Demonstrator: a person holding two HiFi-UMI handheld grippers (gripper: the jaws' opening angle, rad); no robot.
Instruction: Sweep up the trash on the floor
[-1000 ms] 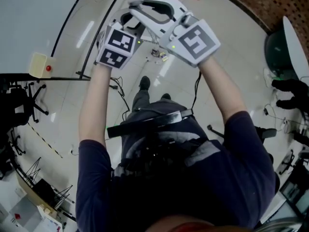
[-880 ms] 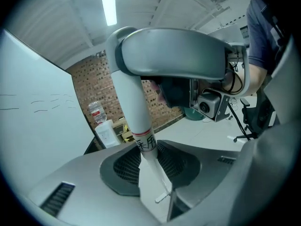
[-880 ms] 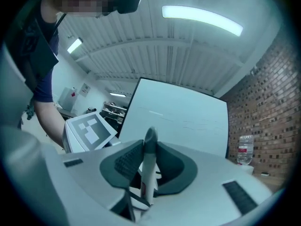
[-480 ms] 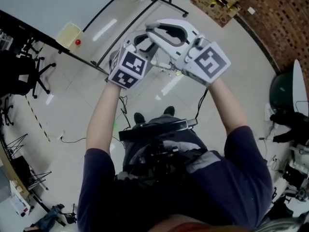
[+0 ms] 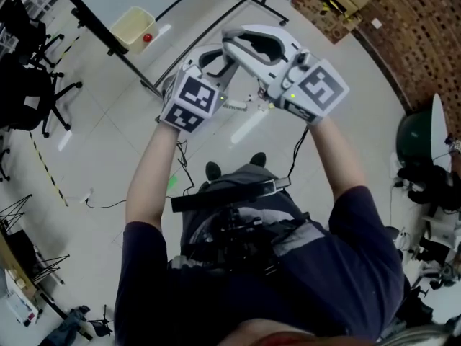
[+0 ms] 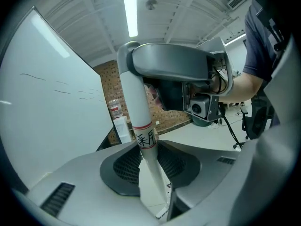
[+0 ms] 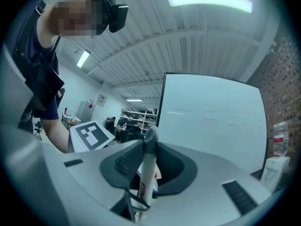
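Firmly, the dark ribbed pads [image 6: 123, 167] of the left gripper [image 6: 150, 161] are clenched on a white handle [image 6: 134, 95], which stands between them at the lower middle of the left gripper view, and they grip it just below a label with red bands. From there the handle rises toward the upper middle of that frame to a rounded grey cap [image 6: 127, 51]. The right gripper [image 7: 146, 167] grasps the same handle just under this cap, with its pads [image 7: 124, 161] pressed on either side at the centre of the right gripper view. The left gripper's marker cube [image 7: 91, 134] shows just left of it. In the head view both grippers sit close together at the upper middle, one on each bare forearm [image 5: 148, 171], held out in front of the person's dark shirt [image 5: 338, 265]. Beneath them lies a pale tiled floor [image 5: 108, 143], and a few small objects [image 5: 236, 105] rest on it just below the grippers, too small to identify. A yellowish box with a red button [image 5: 133, 26] sits at the upper left of that frame, and a brick-patterned surface [image 5: 418, 42] fills the upper right. A whiteboard [image 6: 51, 107] fills the left of the left gripper view, with a ceiling light strip [image 6: 129, 8] at the top.
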